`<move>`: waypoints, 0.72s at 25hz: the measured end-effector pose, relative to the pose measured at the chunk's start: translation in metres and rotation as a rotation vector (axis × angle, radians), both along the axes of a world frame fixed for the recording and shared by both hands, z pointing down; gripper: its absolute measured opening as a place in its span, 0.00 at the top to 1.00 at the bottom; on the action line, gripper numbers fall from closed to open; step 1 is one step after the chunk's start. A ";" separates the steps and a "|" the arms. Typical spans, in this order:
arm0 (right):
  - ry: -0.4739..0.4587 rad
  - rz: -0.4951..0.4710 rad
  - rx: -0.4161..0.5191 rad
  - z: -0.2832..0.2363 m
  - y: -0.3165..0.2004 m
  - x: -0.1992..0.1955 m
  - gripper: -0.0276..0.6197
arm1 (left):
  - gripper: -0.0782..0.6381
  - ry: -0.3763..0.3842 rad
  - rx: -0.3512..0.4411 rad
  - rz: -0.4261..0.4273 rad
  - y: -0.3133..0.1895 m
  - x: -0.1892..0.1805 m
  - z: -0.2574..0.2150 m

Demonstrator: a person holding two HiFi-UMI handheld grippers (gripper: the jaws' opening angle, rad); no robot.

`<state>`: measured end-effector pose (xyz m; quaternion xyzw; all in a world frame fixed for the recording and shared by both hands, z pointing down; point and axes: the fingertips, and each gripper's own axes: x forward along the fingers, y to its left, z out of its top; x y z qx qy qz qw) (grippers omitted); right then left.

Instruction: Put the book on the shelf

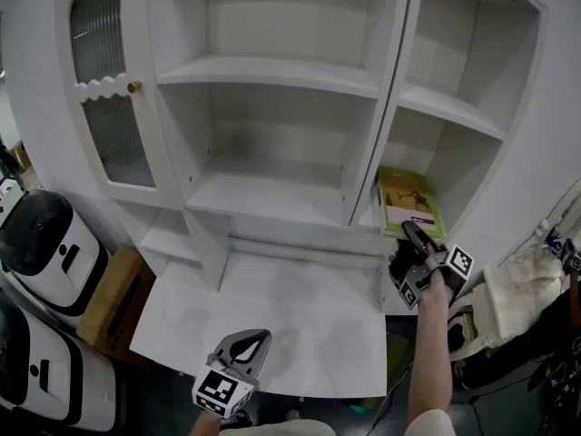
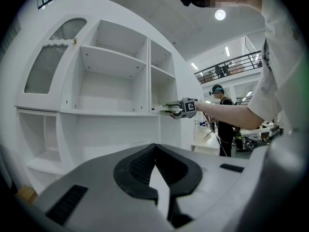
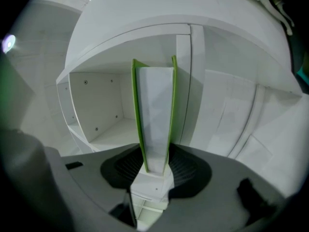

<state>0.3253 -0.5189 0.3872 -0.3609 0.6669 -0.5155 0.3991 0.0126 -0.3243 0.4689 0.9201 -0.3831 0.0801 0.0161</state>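
the big white shelf unit [image 1: 272, 71] fills the upper frame, and there's the green book [image 1: 408, 203] right of centre, poking into the lower right-hand compartment, its near end clamped between the right gripper's [image 1: 414, 234] jaws, which stand partway apart on its covers. bottom centre, the left gripper [image 1: 259, 339] hangs over the white ledge [image 1: 300, 316], jaws pressed together on nothing.

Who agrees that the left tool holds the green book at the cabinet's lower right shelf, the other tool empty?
Wrong tool: the right tool holds the green book, as the right gripper view shows. The left tool is the empty one.
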 end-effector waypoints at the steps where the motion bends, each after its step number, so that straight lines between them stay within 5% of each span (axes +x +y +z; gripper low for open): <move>1: 0.026 0.003 0.009 -0.001 0.001 -0.001 0.70 | 0.88 -0.007 0.004 -0.002 0.000 0.000 -0.001; 6: 0.093 0.014 0.044 -0.005 0.005 -0.006 0.56 | 0.88 -0.014 0.023 -0.005 0.002 -0.003 -0.002; 18: 0.079 0.004 0.056 -0.001 0.037 -0.016 0.55 | 0.88 -0.001 0.013 0.024 0.009 -0.007 -0.002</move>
